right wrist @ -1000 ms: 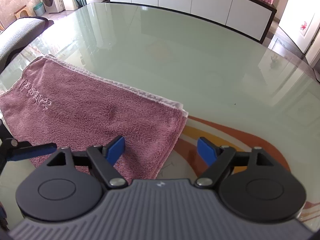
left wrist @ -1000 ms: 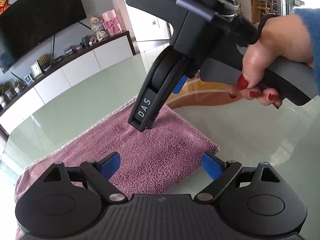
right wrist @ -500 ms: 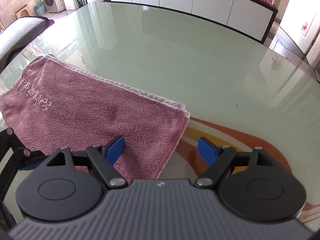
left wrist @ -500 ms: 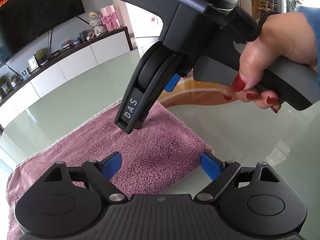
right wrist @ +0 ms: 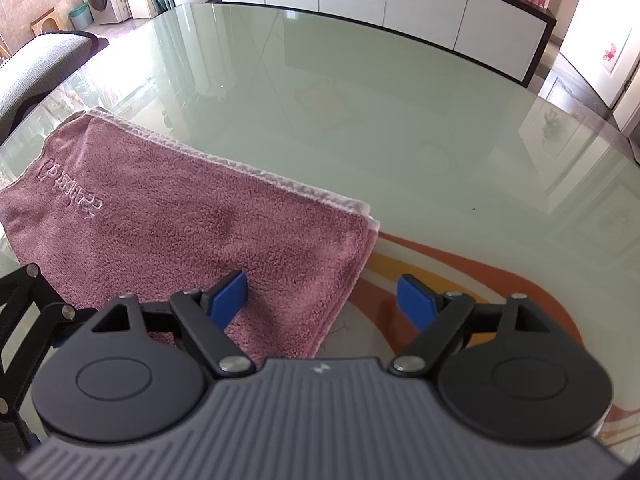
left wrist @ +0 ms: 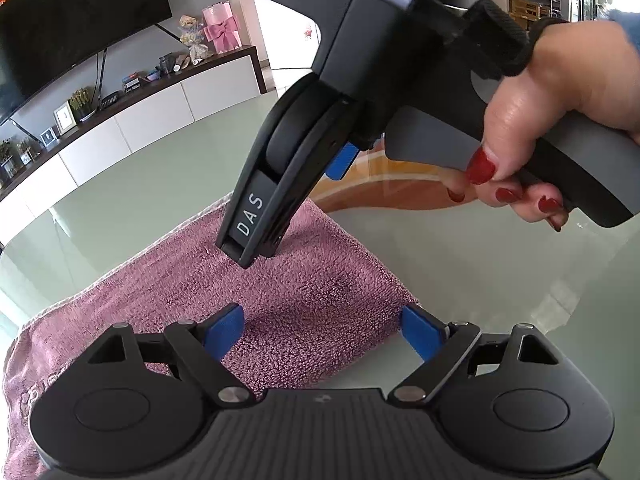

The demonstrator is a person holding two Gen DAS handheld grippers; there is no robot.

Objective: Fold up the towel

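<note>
A mauve towel [right wrist: 180,220], folded into a long rectangle with a white hem, lies flat on the glass table [right wrist: 360,120]. My right gripper [right wrist: 320,300] hangs open above the towel's right end; its left pad is over the cloth, its right pad over bare glass. Seen from the left wrist, its near finger [left wrist: 248,224] points down close to the towel [left wrist: 312,292]. My left gripper [left wrist: 320,332] straddles the near corner of the same end. Its jaws are closing a little and the pads do not press on the cloth.
A person's hand [left wrist: 532,120] holds the right gripper's handle. An orange pattern [right wrist: 460,272] shows through the glass right of the towel. A padded chair [right wrist: 36,64] stands at the table's far left, and a white sideboard [right wrist: 400,12] and a television [left wrist: 80,20] behind.
In the left wrist view the right gripper looms larger and lower over the towel. In the right wrist view the left gripper's black linkage has come in at the left edge. The towel lies unchanged.
</note>
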